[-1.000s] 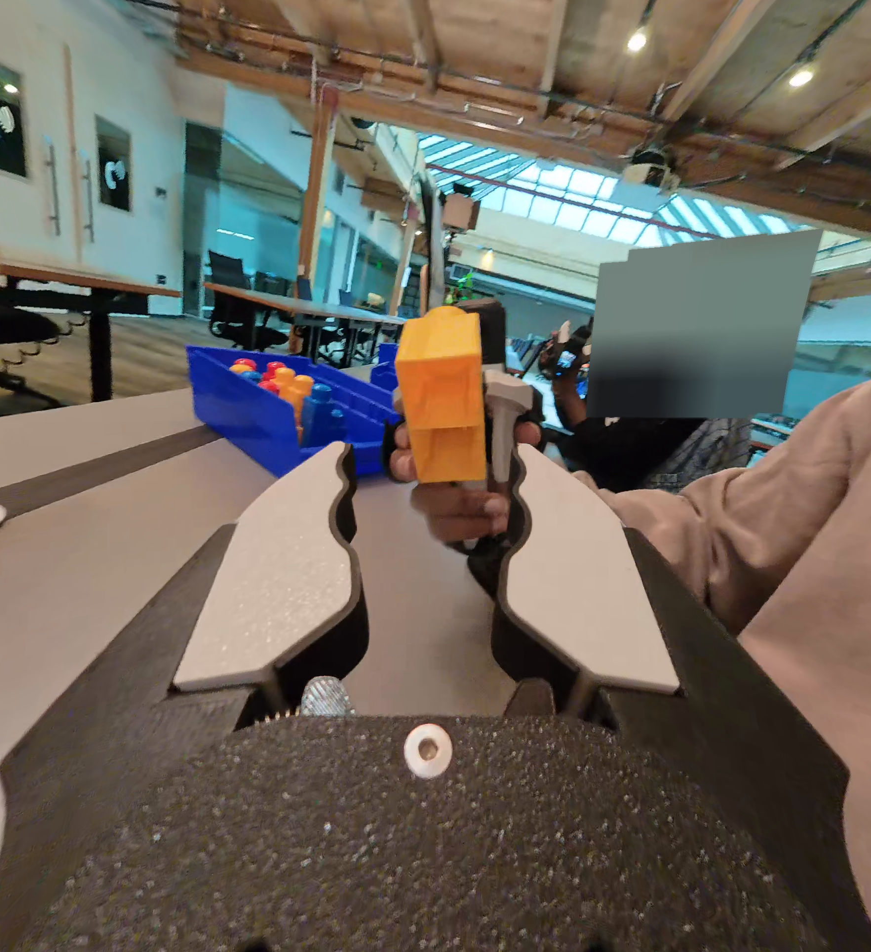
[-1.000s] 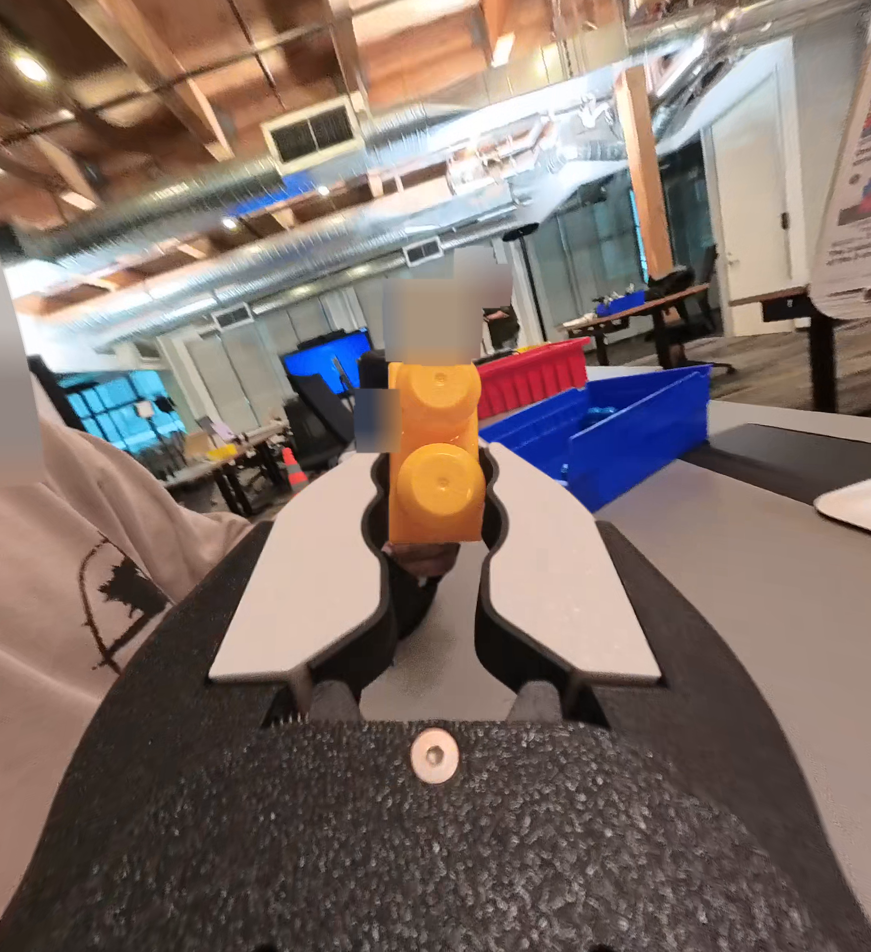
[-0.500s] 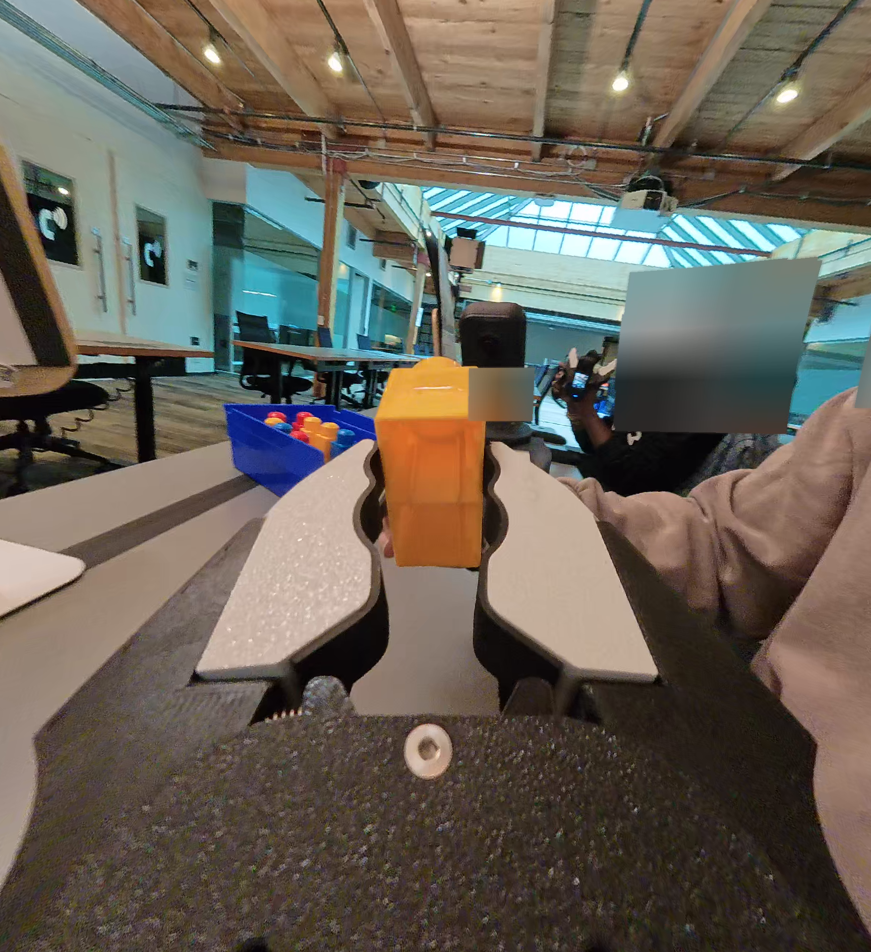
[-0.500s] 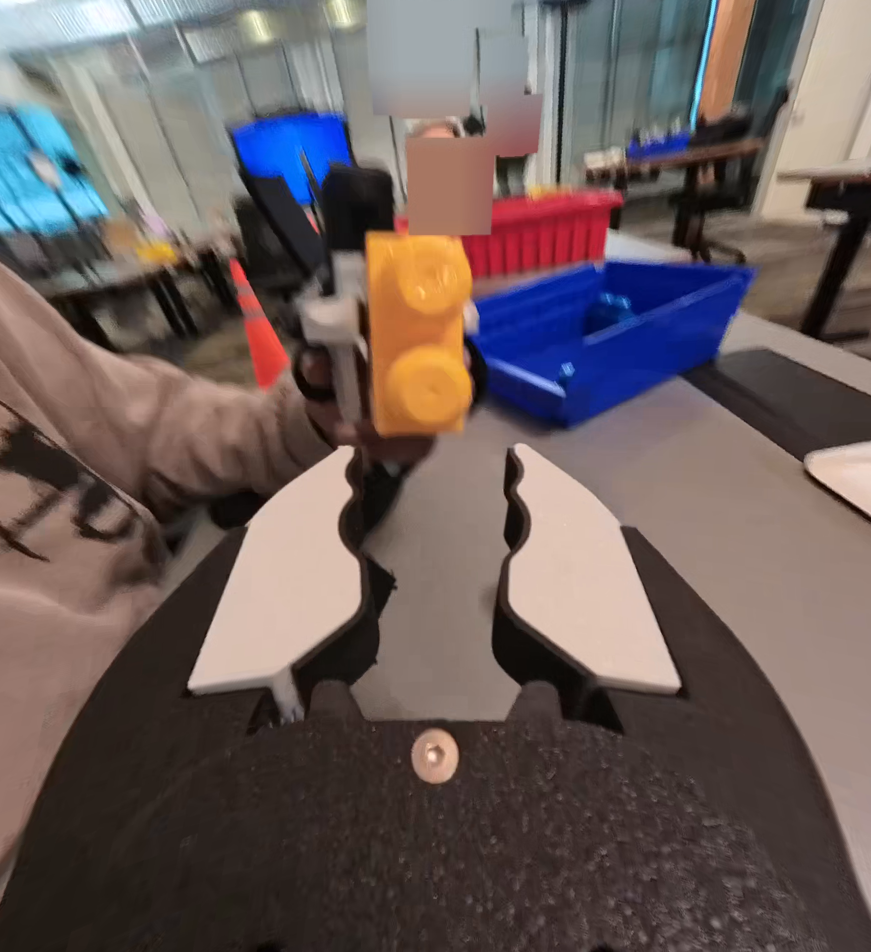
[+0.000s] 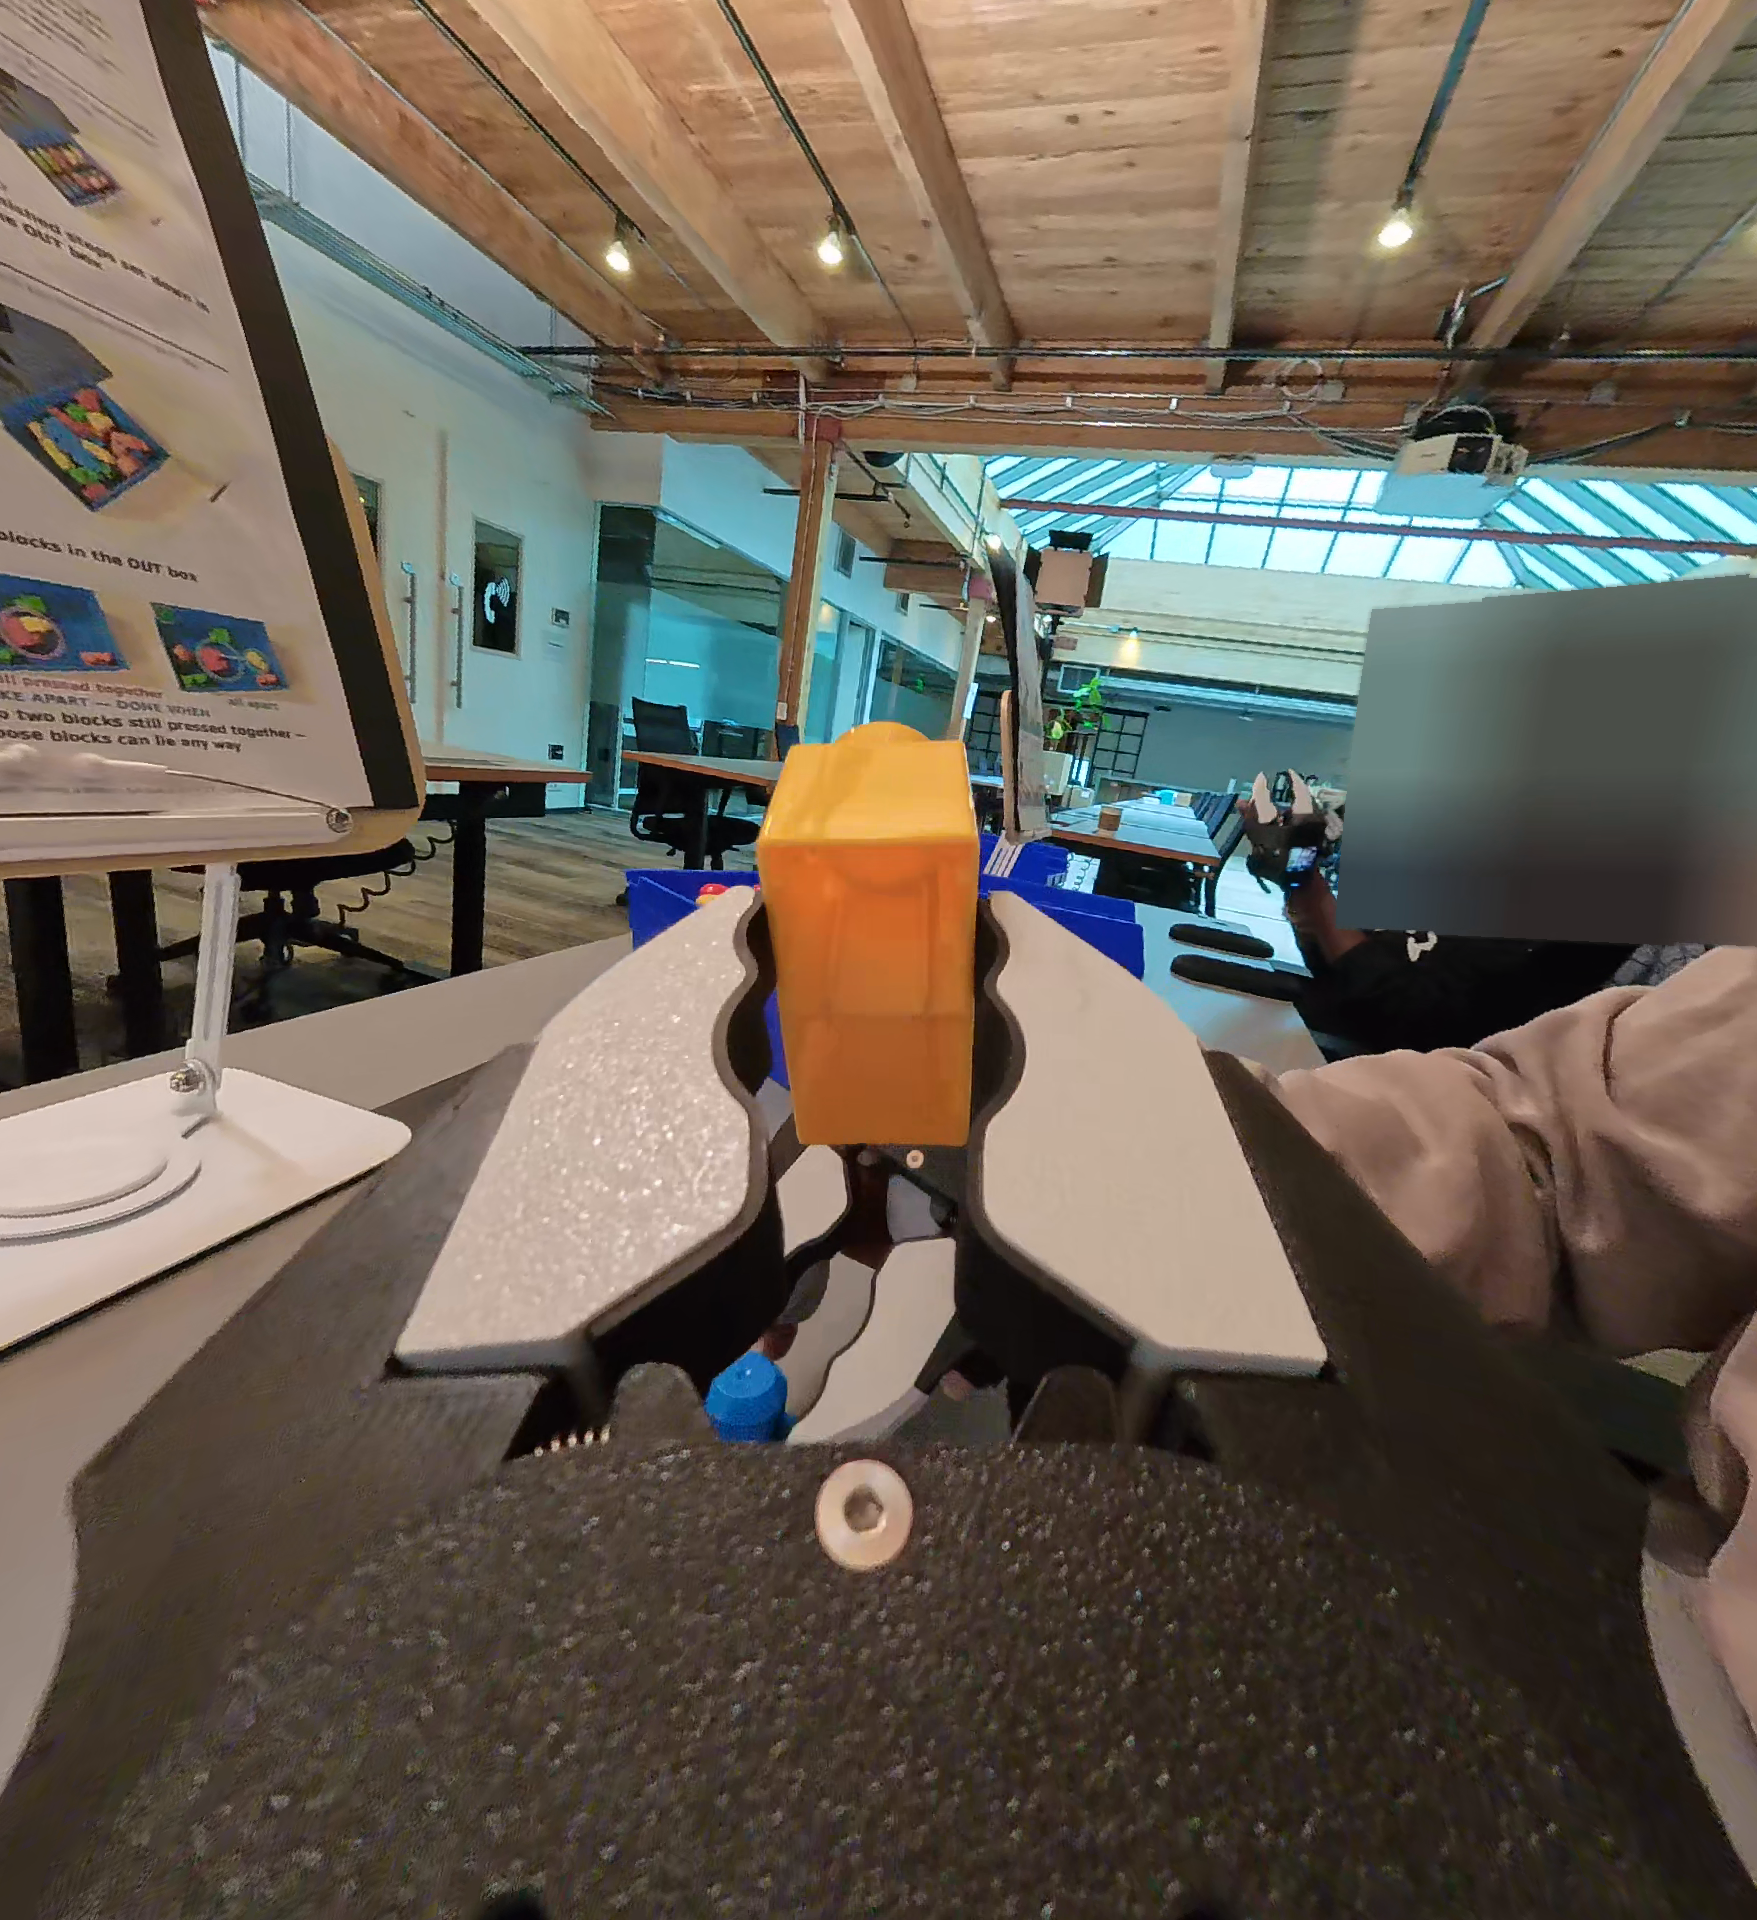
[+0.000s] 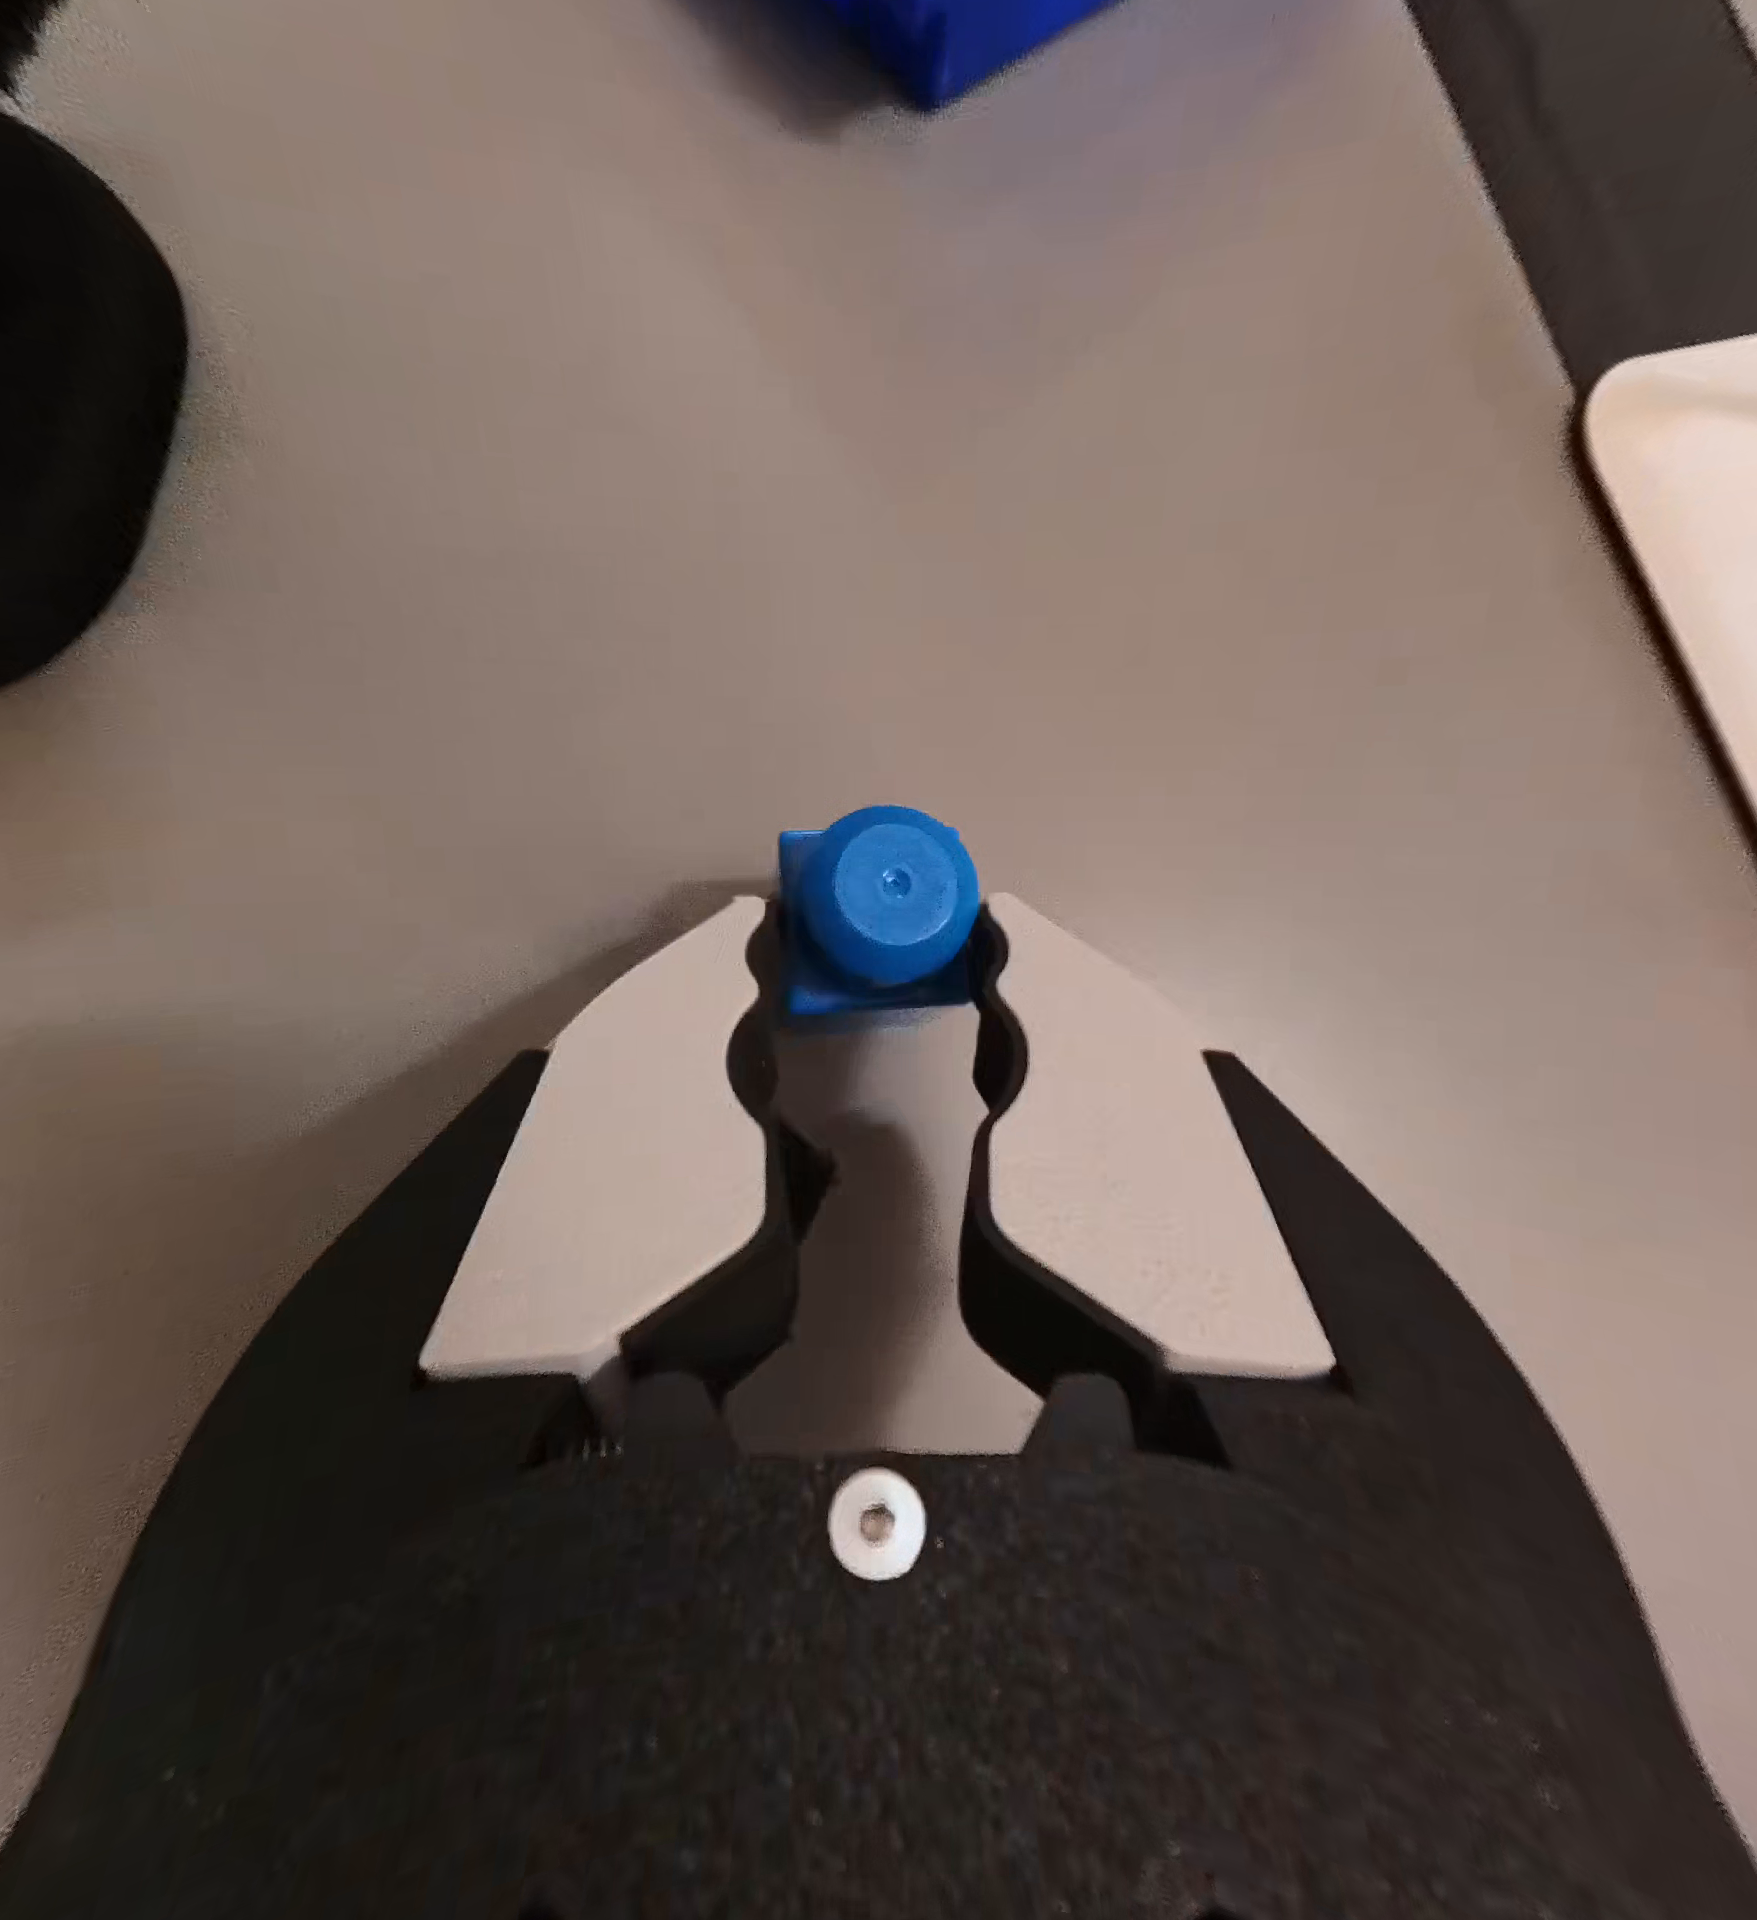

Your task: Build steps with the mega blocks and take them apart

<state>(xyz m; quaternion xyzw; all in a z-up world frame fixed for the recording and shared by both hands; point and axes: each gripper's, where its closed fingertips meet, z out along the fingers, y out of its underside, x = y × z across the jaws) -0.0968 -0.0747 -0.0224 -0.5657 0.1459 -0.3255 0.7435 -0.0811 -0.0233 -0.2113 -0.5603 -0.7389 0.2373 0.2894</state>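
Orange block (image 5: 872,951): one, upright, lifted clear of the worktop, stud at the top, pinched at both side faces.
Blue block (image 6: 879,925): one, single stud facing the camera, standing on the grey worktop (image 6: 853,499); also glimpsed low in the left wrist view.
Left tool (image 5: 869,997): fingers drawn in, clamped on the orange block near the tips.
Right tool (image 6: 874,961): pointed down at the worktop, fingertips on either side of the blue block and touching its sides; closed on it.
Blue bins: two behind the orange block; the near bin (image 5: 666,909) holds some coloured blocks, count not readable.
Instruction sheet (image 5: 115,416): on a white stand (image 5: 126,1164) at left, printed text and photos of blocks.
Sleeve (image 5: 1539,1153): tan, at right edge.
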